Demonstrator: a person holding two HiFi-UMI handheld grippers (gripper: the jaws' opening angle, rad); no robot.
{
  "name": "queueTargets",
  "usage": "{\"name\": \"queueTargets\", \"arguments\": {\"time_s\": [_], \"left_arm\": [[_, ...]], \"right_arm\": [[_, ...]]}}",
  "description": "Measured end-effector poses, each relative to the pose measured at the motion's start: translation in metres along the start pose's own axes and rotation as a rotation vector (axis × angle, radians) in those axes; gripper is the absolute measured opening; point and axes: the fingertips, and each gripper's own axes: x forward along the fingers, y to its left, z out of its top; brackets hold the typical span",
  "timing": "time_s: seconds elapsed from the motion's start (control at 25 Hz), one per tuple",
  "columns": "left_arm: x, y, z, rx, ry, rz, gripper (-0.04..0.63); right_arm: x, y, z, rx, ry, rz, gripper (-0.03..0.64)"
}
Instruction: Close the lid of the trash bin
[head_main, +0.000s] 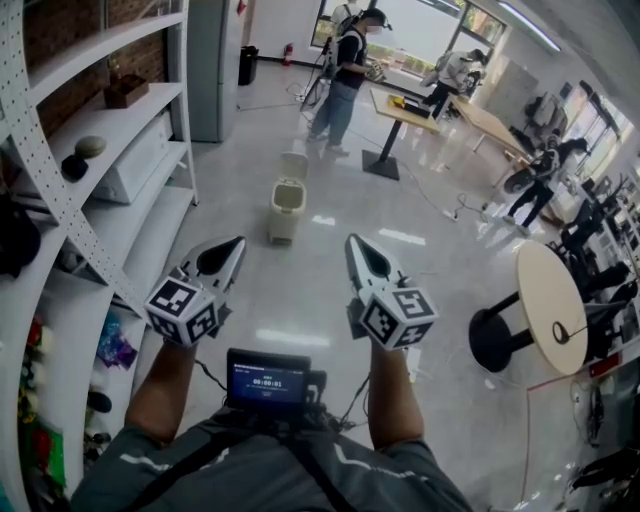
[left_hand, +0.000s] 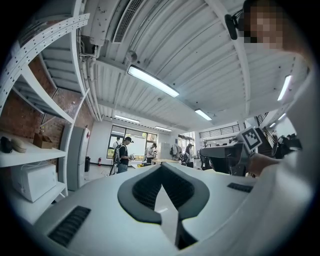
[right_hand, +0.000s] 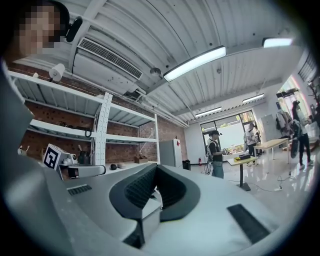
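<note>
As lid (head_main: 293, 164) is seen raised behind bin (head_main: 284, 210), closing is judged unstarted | left tool (head_main: 233, 249), right tool (head_main: 357, 250): pressed together, empty, held well short of bin

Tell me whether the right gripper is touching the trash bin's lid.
Apart. The head view shows floor between the right gripper and the trash bin, whose lid stands open farther ahead.

The trash bin (head_main: 285, 210) is cream — floor (head_main: 300, 290) pale grey, shelves (head_main: 150, 240) white.
</note>
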Motion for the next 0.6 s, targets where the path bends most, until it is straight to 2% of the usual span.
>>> {"name": "queueTargets", "arguments": {"time_s": [0.36, 0.6], "left_arm": [[-0.018, 0.022, -0.009, -0.012, -0.003, -0.041, -0.006], [-0.013, 0.034, 0.005, -0.027, -0.007, -0.058, -0.006]], "right_arm": [[0.011, 0.036, -0.021, -0.023, 0.031, -0.027, 0.011], [0.029, 0.040, -0.007, -0.012, 0.035, -0.023, 0.011]]}}
